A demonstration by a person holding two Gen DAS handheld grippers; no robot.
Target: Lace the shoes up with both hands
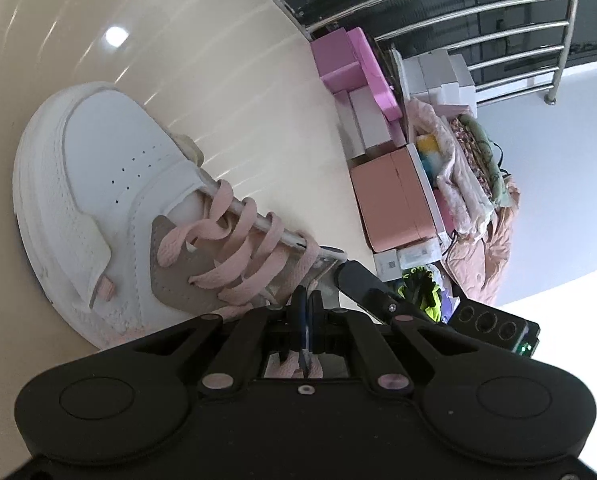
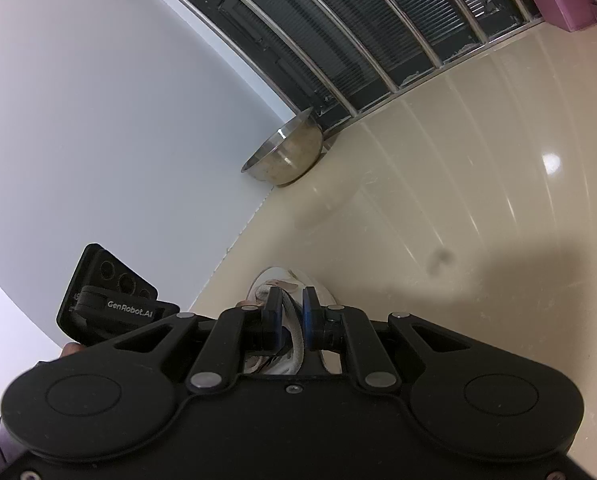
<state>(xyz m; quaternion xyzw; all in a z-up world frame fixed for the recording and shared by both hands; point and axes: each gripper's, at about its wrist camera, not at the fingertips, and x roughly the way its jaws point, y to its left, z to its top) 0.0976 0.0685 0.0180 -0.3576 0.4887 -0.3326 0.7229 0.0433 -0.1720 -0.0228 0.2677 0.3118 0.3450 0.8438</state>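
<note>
A white sneaker [image 1: 110, 184] with pink laces [image 1: 234, 240] lies on the cream floor, toe pointing away, in the left wrist view. My left gripper [image 1: 308, 306] is over the top eyelets with its blue pads pressed together, and a pink lace end [image 1: 294, 368] runs between and under them. One black finger of the right gripper [image 1: 356, 278] meets the shoe's top edge from the right. In the right wrist view my right gripper [image 2: 292, 306] is shut on the shoe's white padded upper edge [image 2: 294, 332]. The rest of the shoe is hidden below it.
Pink and white boxes [image 1: 358, 76], a salmon box [image 1: 394, 200] and piled clothes [image 1: 474, 168] line the floor's right side under a steel railing [image 1: 498, 28]. A metal bowl [image 2: 286, 156] stands by the wall. The left tool's housing [image 2: 110, 300] and a hand [image 2: 72, 349] show at left.
</note>
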